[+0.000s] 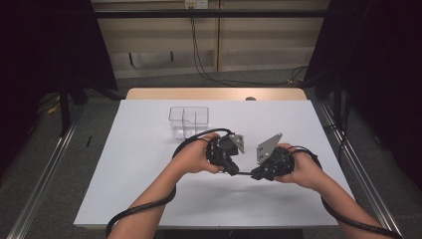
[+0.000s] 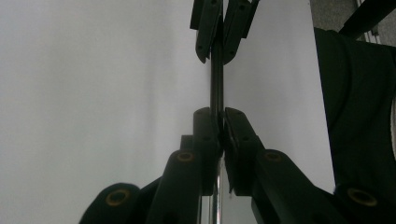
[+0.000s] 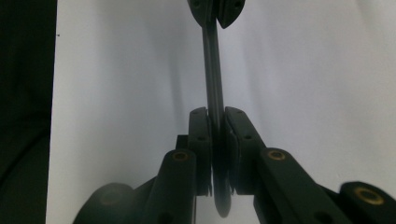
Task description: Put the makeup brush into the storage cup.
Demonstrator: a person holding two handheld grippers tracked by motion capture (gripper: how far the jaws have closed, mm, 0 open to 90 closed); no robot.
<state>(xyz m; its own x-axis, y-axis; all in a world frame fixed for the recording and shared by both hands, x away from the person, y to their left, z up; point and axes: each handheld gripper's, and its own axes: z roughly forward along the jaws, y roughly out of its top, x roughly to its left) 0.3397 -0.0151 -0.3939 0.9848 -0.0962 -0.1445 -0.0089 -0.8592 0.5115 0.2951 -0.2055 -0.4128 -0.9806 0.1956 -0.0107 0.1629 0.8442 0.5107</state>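
1. Together, the left gripper and right gripper point at each other above the desk's near middle.
2. Each is clamped on one end of a thin dark rod, held level between them.

A white sheet is laid over a light wooden table set on grey carpet. Metal rails are seen running along the floor on both sides. The pale back wall is crossed by hanging black cables and flanked by dark curtains.
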